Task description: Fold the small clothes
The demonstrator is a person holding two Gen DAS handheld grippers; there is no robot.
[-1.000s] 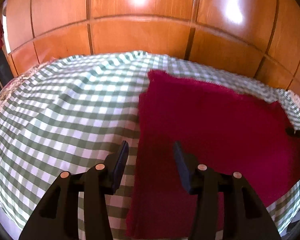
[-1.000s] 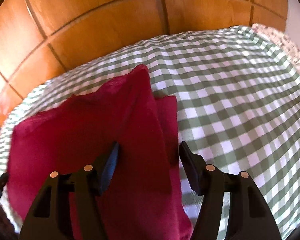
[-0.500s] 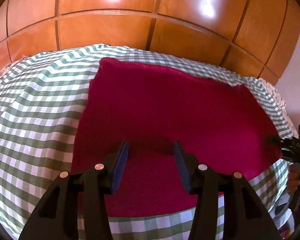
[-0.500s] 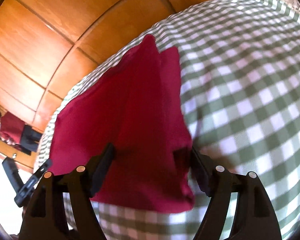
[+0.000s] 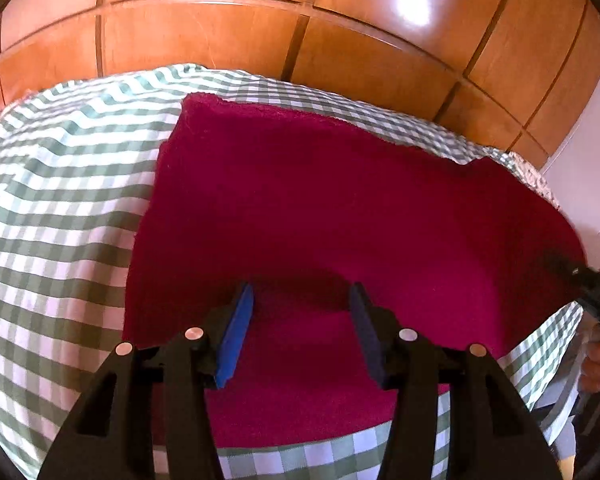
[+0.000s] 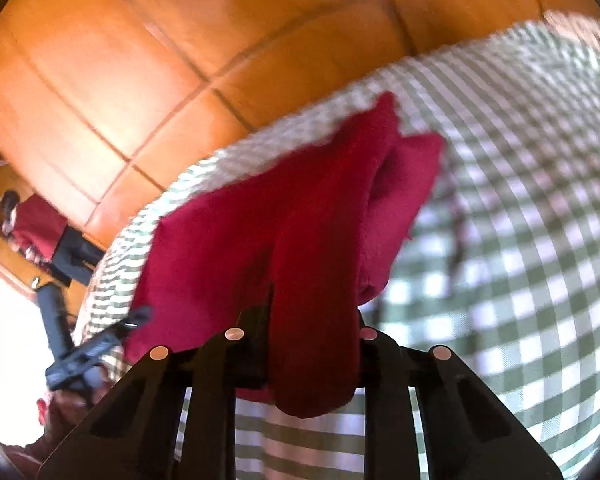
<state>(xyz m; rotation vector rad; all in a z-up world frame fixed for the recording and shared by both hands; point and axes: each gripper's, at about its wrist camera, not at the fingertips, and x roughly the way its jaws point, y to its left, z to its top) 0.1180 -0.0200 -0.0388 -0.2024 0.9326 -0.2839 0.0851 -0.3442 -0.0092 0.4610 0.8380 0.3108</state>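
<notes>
Now, crimson cloth (fuzzy, doubled over) on checked desk, left tool released above it, right tool clenched on a lifted fold.

crimson cloth, spread on the checked tablecloth, right edge lifted, folded over

Home: gingham tablecloth, wooden cabinets

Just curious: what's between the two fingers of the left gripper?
Only the red cloth, lying flat below the open left gripper on the checked tablecloth. The left wrist view shows it.
</notes>
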